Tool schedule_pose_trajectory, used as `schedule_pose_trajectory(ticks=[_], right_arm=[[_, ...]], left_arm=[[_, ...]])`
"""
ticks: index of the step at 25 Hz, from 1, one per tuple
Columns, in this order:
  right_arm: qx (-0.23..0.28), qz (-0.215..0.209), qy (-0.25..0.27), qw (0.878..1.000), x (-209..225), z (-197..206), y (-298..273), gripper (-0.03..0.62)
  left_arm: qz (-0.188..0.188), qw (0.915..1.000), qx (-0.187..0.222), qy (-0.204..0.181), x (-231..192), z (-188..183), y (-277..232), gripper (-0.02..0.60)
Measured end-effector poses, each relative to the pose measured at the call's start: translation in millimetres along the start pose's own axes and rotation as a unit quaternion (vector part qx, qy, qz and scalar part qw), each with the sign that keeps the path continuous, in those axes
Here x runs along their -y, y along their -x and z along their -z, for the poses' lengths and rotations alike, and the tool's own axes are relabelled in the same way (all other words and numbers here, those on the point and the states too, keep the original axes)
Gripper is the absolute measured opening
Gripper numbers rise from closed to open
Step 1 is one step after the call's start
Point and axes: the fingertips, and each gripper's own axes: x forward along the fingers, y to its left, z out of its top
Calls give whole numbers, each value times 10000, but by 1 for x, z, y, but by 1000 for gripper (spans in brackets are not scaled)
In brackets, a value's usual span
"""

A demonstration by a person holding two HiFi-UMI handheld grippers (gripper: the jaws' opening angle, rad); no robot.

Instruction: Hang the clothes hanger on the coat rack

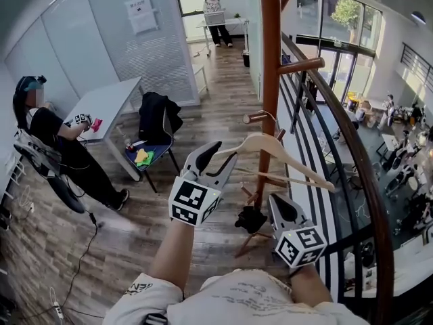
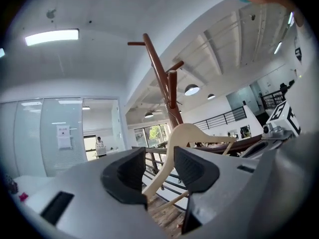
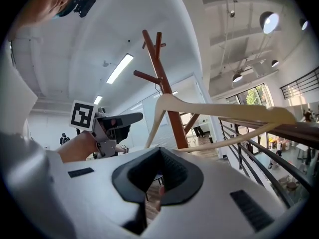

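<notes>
A pale wooden hanger (image 1: 281,156) hangs by its wire hook from a short peg (image 1: 258,118) of the brown coat rack (image 1: 270,59). My left gripper (image 1: 223,152) is open at the hanger's left arm. In the left gripper view the hanger (image 2: 187,133) shows between the spread jaws of the left gripper (image 2: 159,168), and neither pad touches it. My right gripper (image 1: 281,205) is lower and to the right, below the hanger, shut and empty. In the right gripper view the hanger (image 3: 219,108) and the coat rack (image 3: 164,78) rise beyond the right gripper (image 3: 158,169).
A curved dark railing (image 1: 352,147) runs just right of the rack, with a drop to a lower floor beyond. A dark object (image 1: 252,219) lies by the rack's feet. At left are a chair with a black jacket (image 1: 159,117), a table (image 1: 108,103) and a seated person (image 1: 57,144).
</notes>
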Motion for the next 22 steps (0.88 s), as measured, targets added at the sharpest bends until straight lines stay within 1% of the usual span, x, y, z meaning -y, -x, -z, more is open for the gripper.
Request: schedule_pose_trajectory(ticks=[3, 6, 8, 10, 14, 18, 22], right_arm=[[46, -58, 11, 10000, -4, -1, -8, 0], [134, -80, 49, 9999, -5, -5, -9, 0], [203, -65, 95, 9997, -7, -5, -9, 0], [275, -57, 198, 9994, -11, -4, -12, 0], [348, -83, 413, 9985, -20, -1, -23, 0], [352, -76, 473, 9982, -23, 0, -25, 0], [329, -49, 458, 9984, -29, 7, -22, 0]], left_arm=[[-307, 9986, 125, 421, -13, 8, 12, 160], [-686, 9945, 131, 778, -18, 19, 27, 120], [-1057, 9907, 98, 853, -21, 28, 39, 9], [-1289, 9879, 28, 864, -23, 39, 49, 6], [-1547, 9823, -167, 1045, -25, 63, 59, 5], [-1587, 9796, -300, 1195, -16, 77, 65, 5], [-1627, 9790, -395, 1167, -1, 92, 74, 3]])
